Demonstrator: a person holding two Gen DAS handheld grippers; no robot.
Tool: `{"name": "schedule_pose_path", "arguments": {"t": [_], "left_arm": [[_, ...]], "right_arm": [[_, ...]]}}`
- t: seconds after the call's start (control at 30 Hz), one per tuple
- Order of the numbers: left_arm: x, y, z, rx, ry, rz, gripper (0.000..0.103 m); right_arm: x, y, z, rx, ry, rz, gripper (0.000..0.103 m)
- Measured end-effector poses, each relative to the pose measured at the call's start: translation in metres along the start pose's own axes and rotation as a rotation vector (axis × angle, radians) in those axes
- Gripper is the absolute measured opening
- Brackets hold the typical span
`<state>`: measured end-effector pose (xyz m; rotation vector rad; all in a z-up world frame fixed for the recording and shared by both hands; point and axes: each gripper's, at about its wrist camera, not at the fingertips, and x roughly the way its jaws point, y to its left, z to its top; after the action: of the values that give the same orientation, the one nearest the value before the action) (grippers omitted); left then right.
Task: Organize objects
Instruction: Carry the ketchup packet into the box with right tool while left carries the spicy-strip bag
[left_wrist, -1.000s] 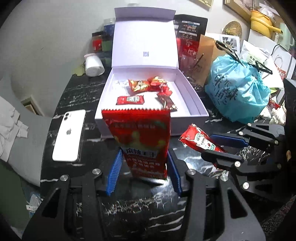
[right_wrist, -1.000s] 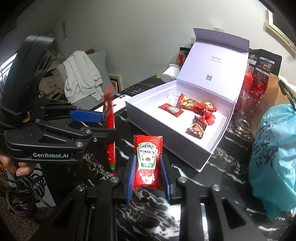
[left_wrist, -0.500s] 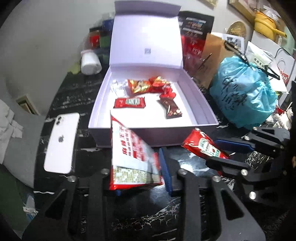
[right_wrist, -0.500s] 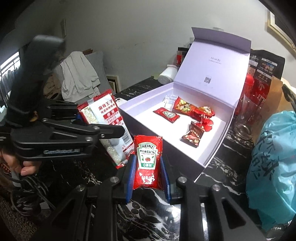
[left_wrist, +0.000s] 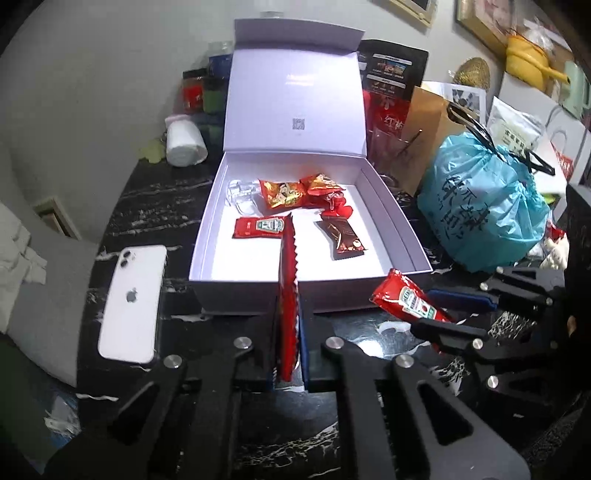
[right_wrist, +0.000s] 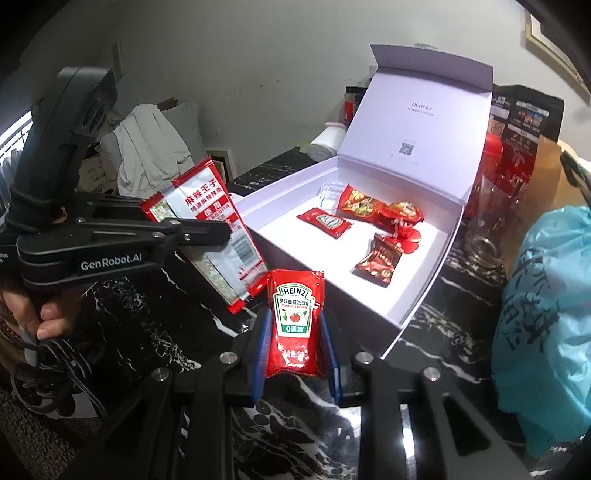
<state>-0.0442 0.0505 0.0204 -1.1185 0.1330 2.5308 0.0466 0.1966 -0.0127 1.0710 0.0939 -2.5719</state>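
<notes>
From the left wrist view, the left tool (left_wrist: 288, 347) is clamped on a red snack packet (left_wrist: 287, 295), seen edge-on, its serrated top edge reaching over the near wall of the open white box (left_wrist: 255, 295) straight ahead. Inside the box, ahead of the packet's tip, lie a ketchup sachet (left_wrist: 259, 227) to the left, a dark wrapped sweet (left_wrist: 341, 236) to the right, and orange-red snack bags (left_wrist: 295, 188) near the far wall; the white floor between sachet and sweet is bare. The lid (left_wrist: 295, 99) stands upright at the back. To the left of the tool a white phone (left_wrist: 133, 302) lies on the black marble bench (left_wrist: 177, 206), just beside the box's left wall. To the right, the right tool (left_wrist: 436, 314) grips a ketchup packet (left_wrist: 410, 301) just off the box's near right corner, and a blue plastic bag (left_wrist: 487, 214) crowds the box's right side. From the right wrist view, the right tool (right_wrist: 295, 347) is closed on the ketchup packet (right_wrist: 295, 317), upright between the blue pads, with the box's near corner (right_wrist: 395, 325) just ahead to the right. The left tool (right_wrist: 207, 232) sits to the left, pinching the snack packet (right_wrist: 214, 229) tilted, beside the box's near edge. The blue bag (right_wrist: 546, 317) fills the right margin.
</notes>
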Motion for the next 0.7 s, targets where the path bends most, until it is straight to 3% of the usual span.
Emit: {"name": "schedule_pose_path", "arguments": {"t": [0.57,0.7], "left_arm": [[-0.048,-0.003,0.036,0.044,-0.105,-0.028,0.009],[-0.054,-0.001,0.046,0.057,-0.130,-0.003,0.009]], "right_arm": [[-0.026,-0.001,0.040,-0.090,-0.093,0.006,0.026],[-0.030,-0.001,0.050,-0.099,-0.118,-0.001,0.026]]}}
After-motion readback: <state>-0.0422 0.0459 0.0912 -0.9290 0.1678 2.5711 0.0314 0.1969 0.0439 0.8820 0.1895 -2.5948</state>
